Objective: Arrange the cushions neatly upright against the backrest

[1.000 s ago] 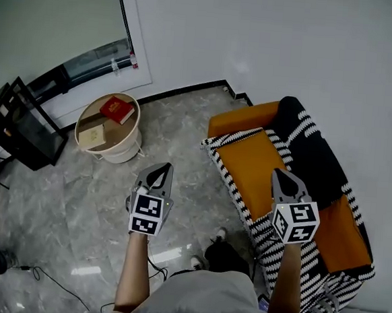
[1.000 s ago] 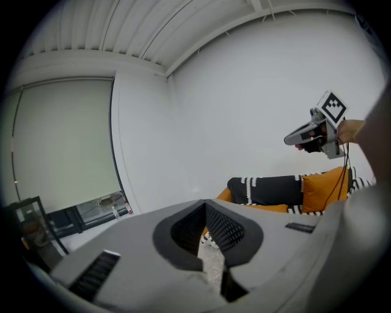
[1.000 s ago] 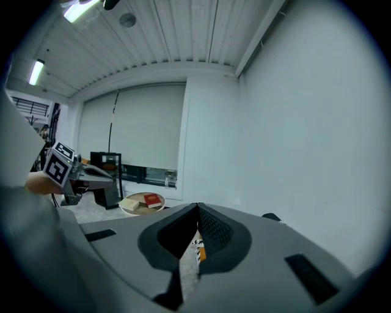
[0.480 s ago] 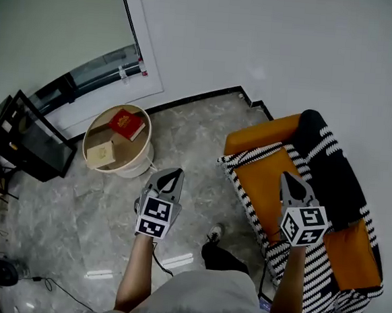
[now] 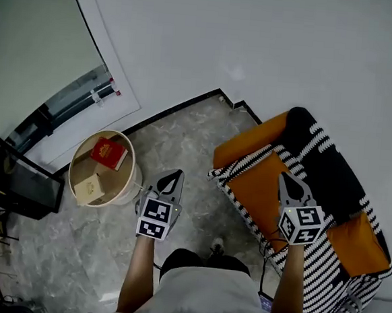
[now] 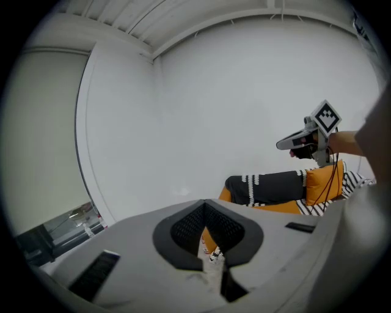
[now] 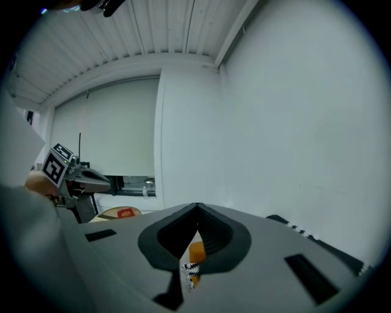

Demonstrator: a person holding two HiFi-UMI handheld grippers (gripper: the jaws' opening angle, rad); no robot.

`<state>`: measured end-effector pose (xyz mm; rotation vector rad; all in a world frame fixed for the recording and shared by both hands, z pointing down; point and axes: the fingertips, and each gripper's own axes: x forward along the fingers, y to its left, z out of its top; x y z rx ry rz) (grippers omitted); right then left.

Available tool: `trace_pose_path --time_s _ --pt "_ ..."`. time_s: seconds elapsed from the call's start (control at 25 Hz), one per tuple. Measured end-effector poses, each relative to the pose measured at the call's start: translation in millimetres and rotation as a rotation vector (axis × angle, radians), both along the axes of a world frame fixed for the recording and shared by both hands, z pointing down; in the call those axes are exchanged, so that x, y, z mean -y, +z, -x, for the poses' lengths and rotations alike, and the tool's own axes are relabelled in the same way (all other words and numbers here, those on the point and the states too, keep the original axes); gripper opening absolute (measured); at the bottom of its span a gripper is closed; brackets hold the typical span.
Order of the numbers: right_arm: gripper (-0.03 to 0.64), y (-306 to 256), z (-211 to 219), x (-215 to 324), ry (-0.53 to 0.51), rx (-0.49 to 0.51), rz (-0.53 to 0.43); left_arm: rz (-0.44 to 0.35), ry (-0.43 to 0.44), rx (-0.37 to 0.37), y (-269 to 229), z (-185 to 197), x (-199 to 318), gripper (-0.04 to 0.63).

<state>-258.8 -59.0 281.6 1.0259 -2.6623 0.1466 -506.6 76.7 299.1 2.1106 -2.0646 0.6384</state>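
Cushion approach: left gripper [image 5: 171, 177] and right gripper [image 5: 290, 183] closed, empty; should open before reaching black cushion [image 5: 320, 162].

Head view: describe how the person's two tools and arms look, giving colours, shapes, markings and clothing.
The left tool and right tool are grey wedges tapering to a point, each with a white cube bearing black square markers at its rear. The left gripper view shows black ribbed pads inside. The person wears a light grey top, forearms bare.
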Motion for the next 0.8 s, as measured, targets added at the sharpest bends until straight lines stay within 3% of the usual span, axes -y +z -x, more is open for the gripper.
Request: trace_pose_path --time_s 0.24,0.56,0.8 --pt "0.002 6.1 -25.7 8.1 0.184 0.071 0.039 0.043 0.179 -0.025 18.6 0.2 50.5 0.000" --pt "0.002 14.4 -66.7 -8.7 0.476 0.039 0.011 0.108 0.382 -0.071 44.4 -13.4 104.6 0.000" --pt "0.003 47.8 -114.2 -38.1 0.653 0.038 0.078 0.145 0.516 -0.079 74.3 -49.6 137.5 0.000"
